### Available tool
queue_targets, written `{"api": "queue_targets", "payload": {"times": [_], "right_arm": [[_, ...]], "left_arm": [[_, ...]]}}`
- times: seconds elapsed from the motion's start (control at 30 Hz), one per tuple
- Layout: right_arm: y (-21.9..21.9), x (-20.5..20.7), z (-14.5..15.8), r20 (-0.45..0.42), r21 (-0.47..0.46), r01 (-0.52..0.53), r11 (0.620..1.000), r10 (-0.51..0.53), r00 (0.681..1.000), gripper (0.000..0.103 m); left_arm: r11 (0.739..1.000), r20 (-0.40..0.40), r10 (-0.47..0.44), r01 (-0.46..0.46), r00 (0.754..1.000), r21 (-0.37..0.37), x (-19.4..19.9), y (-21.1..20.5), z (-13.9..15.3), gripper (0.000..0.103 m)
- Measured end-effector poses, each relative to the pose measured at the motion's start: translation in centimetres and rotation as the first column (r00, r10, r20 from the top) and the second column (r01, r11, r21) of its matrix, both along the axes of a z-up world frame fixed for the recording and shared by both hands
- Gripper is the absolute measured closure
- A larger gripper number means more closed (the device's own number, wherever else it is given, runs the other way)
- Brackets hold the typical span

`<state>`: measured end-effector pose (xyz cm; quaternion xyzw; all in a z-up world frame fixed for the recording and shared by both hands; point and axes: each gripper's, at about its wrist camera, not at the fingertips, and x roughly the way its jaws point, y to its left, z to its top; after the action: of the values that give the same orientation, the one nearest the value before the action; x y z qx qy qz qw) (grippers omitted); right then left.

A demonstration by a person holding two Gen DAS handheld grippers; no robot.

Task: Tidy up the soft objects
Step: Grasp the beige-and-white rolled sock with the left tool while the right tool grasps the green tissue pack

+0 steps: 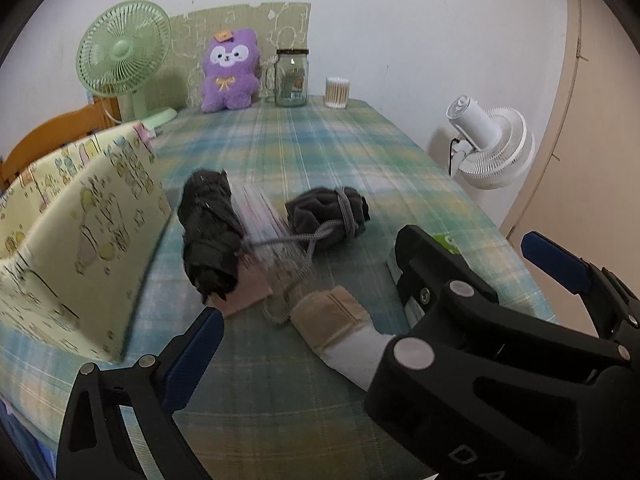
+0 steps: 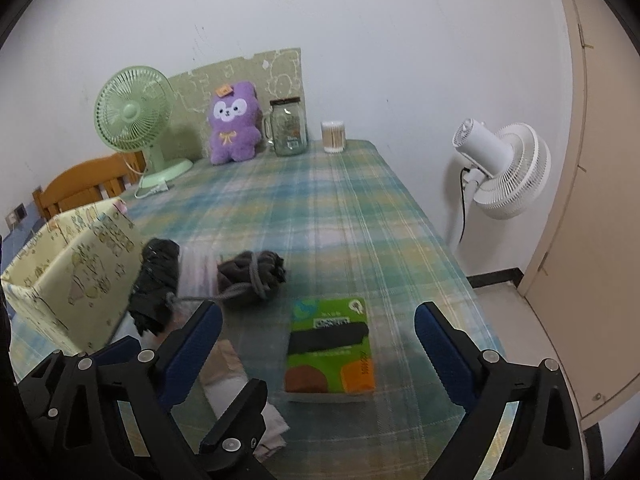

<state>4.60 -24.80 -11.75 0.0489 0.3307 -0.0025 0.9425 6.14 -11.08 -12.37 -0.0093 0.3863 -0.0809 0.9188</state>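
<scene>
Both tongs tilted down over plaid surface [image 2: 340, 208]. Right tongs [image 2: 318, 336] jaws wide apart above green packet [image 2: 332, 344]. Left tongs [image 1: 304, 304] apart, above beige sock [image 1: 332, 320].

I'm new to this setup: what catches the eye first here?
The purple plush toy sits against the far wall, between the green desk fan and a glass jar. Nearer, two dark cloth bundles joined by a grey cord lie beside the patterned fabric box.

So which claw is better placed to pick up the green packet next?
Right. The right claw is open with the green packet lying between its fingers, untouched. The left claw faces the beige sock instead.
</scene>
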Motion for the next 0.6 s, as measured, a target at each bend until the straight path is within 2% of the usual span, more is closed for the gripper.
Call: {"api": "queue_targets", "payload": {"times": [0.1, 0.2, 0.27, 0.3, 0.47, 0.6], "right_arm": [[-0.4, 0.3, -0.7, -0.024, 0.012, 0.006, 1.0, -0.006, 1.0, 0.008], [-0.7, 0.7, -1.3, -0.042, 0.016, 0.016, 1.0, -0.016, 0.999, 0.009], [-0.8, 0.9, -1.7, -0.055, 0.014, 0.018, 1.0, -0.017, 0.998, 0.01], [-0.8, 1.0, -1.8, -0.06, 0.015, 0.018, 1.0, -0.017, 0.998, 0.01], [-0.8, 1.4, -2.3, -0.082, 0.033, 0.006, 0.999, -0.003, 0.997, 0.011], [-0.4, 1.9, -2.6, -0.098, 0.031, -0.006, 0.999, 0.009, 0.995, 0.012]], "left_arm": [[1.0, -0.029, 0.009, -0.008, 1.0, 0.013, 0.2, -0.4, -0.6, 0.006], [1.0, -0.048, 0.004, -0.002, 0.999, 0.029, 0.7, -0.7, -1.1, 0.016], [1.0, -0.065, 0.001, 0.001, 0.998, 0.032, 1.0, -0.8, -1.4, 0.026], [1.0, -0.073, 0.0, 0.002, 0.997, 0.031, 1.1, -0.8, -1.6, 0.027], [0.998, -0.052, -0.003, 0.006, 0.999, 0.06, 1.2, -1.0, -1.6, 0.053], [0.997, -0.033, -0.018, 0.021, 0.999, 0.071, 1.5, -0.8, -1.6, 0.064]]}}
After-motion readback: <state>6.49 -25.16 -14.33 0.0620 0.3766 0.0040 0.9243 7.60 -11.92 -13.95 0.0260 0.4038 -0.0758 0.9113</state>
